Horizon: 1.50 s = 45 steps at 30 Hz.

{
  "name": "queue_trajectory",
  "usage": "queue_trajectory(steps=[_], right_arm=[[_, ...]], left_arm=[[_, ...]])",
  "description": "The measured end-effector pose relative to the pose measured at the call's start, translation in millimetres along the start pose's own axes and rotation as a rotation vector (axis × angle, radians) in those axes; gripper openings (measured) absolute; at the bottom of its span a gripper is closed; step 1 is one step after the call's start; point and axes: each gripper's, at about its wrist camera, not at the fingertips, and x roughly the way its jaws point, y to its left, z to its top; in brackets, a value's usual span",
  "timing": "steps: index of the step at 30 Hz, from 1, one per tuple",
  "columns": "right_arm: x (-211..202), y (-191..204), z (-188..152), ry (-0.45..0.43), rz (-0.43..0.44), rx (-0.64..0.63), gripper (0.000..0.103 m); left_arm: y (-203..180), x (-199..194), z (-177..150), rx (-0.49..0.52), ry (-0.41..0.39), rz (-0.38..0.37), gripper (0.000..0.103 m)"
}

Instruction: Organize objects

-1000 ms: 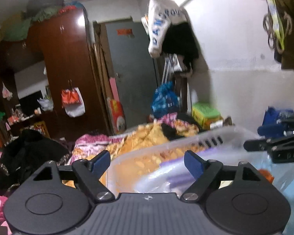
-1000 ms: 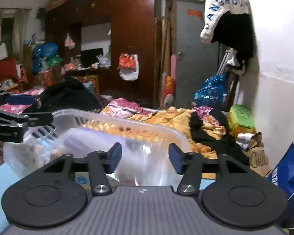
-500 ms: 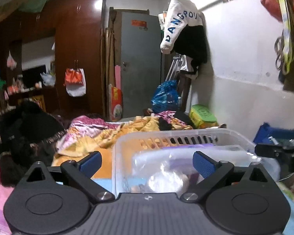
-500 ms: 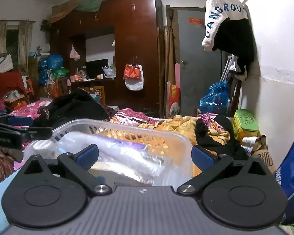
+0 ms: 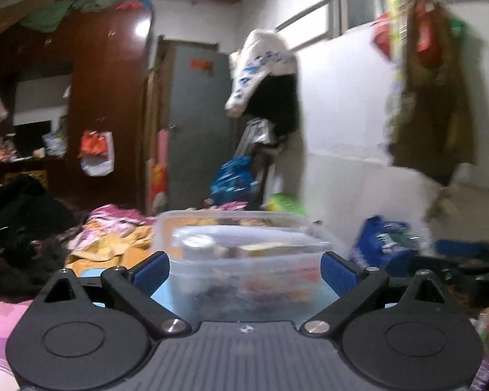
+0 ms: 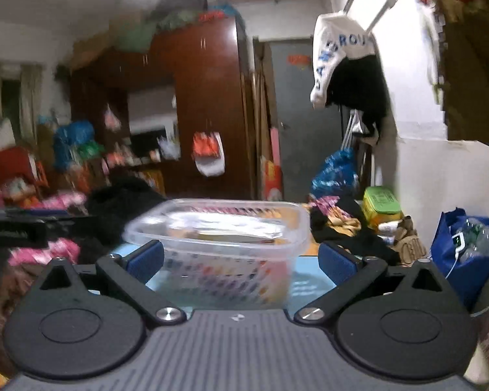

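Observation:
A clear plastic basket (image 5: pixel 244 254) filled with plastic-wrapped items and small packets stands on a light blue surface (image 6: pixel 309 285). It also shows in the right wrist view (image 6: pixel 225 244). My left gripper (image 5: pixel 244 268) is open and empty, its blue pads level with the basket's near wall. My right gripper (image 6: pixel 241 260) is open and empty, just short of the basket. The right gripper shows at the right edge of the left wrist view (image 5: pixel 466 260). The left gripper shows at the left edge of the right wrist view (image 6: pixel 22 228). Both views are blurred.
Piled clothes and bedding (image 5: pixel 107 234) lie behind the basket. A brown wardrobe (image 6: pixel 205 114) and grey door (image 6: pixel 306 123) stand at the back. A white wall (image 5: pixel 348 163) with hanging clothes is to the right. A blue bag (image 6: pixel 463 254) sits at the right.
Both grippers have opened wide and pulled back and down from the basket. The views now sit lower, level with the basket's side, and the basket stands on the blue surface.

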Motion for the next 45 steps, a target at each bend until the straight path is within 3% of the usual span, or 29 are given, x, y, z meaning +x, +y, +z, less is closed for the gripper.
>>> queue_trajectory(steps=[3,6,9,15,20,30,35,39,45], right_arm=[[-27,8,-11,-0.017,0.017,0.042,0.103],[-38,14,-12,-0.026,0.027,0.017,0.103],[-40,13,-11,-0.039,-0.029,-0.003,0.103],[-27,-2,-12,-0.018,-0.043,0.041,0.103],[-32,6,-21,-0.006,-0.083,-0.013,0.103],[-35,18,-30,0.043,-0.078,-0.052,0.103],[-36,14,-30,0.038,-0.075,-0.035,0.103],[-33,11,-29,0.054,-0.061,-0.021,0.103],[-27,12,-31,0.074,-0.057,-0.027,0.103]], left_arm=[[-20,-34,-21,-0.007,-0.039,-0.023,0.1],[-43,-49,-35,0.043,-0.048,0.006,0.1],[-54,-47,-41,0.077,-0.047,0.031,0.1],[-47,-43,-49,0.041,-0.002,-0.001,0.1],[-41,-50,-51,0.026,-0.015,0.004,0.1],[-46,-49,-47,0.056,0.015,0.06,0.1],[-35,-44,-47,0.013,0.037,0.065,0.1],[-36,-45,-47,0.03,0.034,0.111,0.1],[-38,-42,-49,0.052,0.051,0.113,0.1]])
